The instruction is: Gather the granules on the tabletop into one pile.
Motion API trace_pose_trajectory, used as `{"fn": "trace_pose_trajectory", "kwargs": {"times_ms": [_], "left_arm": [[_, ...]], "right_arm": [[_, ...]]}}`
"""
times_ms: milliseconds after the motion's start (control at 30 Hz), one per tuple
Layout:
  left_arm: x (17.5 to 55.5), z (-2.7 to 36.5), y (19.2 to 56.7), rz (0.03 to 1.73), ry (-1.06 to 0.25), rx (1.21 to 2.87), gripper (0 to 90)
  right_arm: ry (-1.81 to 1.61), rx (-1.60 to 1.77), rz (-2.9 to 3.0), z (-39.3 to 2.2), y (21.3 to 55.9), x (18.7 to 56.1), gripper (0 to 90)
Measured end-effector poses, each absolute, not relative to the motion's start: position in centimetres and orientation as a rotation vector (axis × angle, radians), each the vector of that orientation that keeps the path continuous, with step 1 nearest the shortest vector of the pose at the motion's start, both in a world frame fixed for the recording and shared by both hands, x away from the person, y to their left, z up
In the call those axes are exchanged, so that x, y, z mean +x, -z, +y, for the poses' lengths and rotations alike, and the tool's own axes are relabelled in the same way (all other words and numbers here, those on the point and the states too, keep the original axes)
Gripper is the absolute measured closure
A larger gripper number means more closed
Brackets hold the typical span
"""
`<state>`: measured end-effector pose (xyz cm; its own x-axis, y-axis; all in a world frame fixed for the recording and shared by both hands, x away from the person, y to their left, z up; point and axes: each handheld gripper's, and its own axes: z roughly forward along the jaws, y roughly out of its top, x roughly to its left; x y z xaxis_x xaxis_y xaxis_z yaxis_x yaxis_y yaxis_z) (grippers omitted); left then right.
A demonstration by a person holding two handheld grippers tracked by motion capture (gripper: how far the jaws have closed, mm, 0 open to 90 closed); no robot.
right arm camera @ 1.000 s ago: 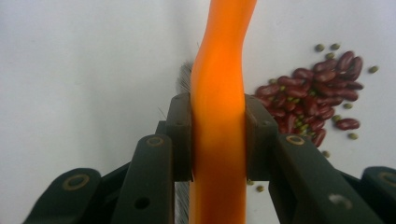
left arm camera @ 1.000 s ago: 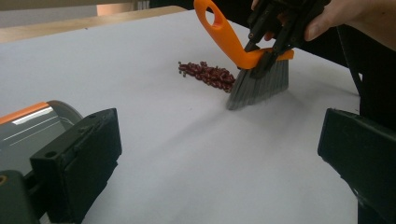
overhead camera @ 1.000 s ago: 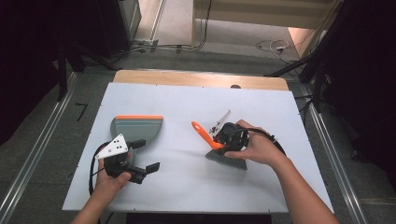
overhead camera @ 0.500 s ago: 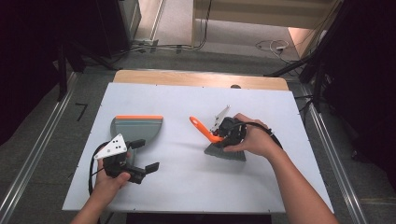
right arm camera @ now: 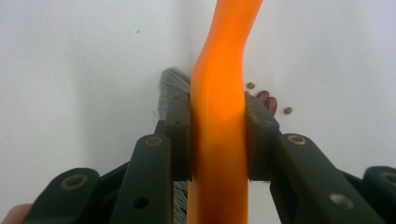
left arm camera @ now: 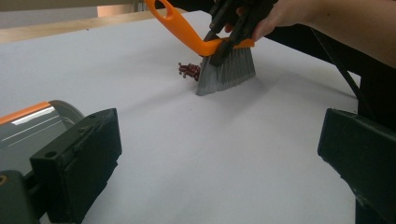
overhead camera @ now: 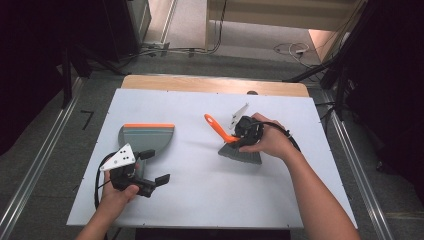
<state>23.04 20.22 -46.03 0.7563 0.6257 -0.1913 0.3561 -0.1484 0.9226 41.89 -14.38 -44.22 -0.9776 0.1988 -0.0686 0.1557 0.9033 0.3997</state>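
- Since a second ago the right gripper (overhead camera: 239,134) has swung the brush (overhead camera: 234,143) a little, its orange handle now pointing farther toward the far left of the table (overhead camera: 200,200); the left gripper (overhead camera: 150,167) and the dustpan (overhead camera: 146,137) lie where they were.
- That right gripper is clamped on the brush's orange handle, one jaw pressed to each side of it, as the right gripper view shows plainly.
- Grey bristles (left arm camera: 226,70) stand on the white table top, spread at their tips.
- Just beside the bristles, on the dustpan side, lies a small heap of dark red beans (left arm camera: 189,71); in the right gripper view a few loose greenish grains sit near them.
- Step in hand, as a judgement: sweeping the spill together, with the run toward the dustpan not yet begun.
- Left gripper rests low near the table edge, jaws wide apart and holding nothing, just beside the dustpan's rounded back.
- Dustpan, grey with an orange lip on its far edge, lies flat and well apart from the beans; nothing can be seen in it.
- Next move probably calls for steadying or turning the pan so its lip meets the swept beans.
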Motion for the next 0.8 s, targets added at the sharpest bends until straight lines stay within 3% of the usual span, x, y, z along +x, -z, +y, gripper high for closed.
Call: {"fn": "trace_pose_trajectory", "kwargs": {"times_ms": [800], "left_arm": [[23.1,20.3,46.1,0.776,-0.277,1.759,0.2]], "right_arm": [[-0.679,0.295,2.911,-14.7,44.6,44.3,65.8]]}}
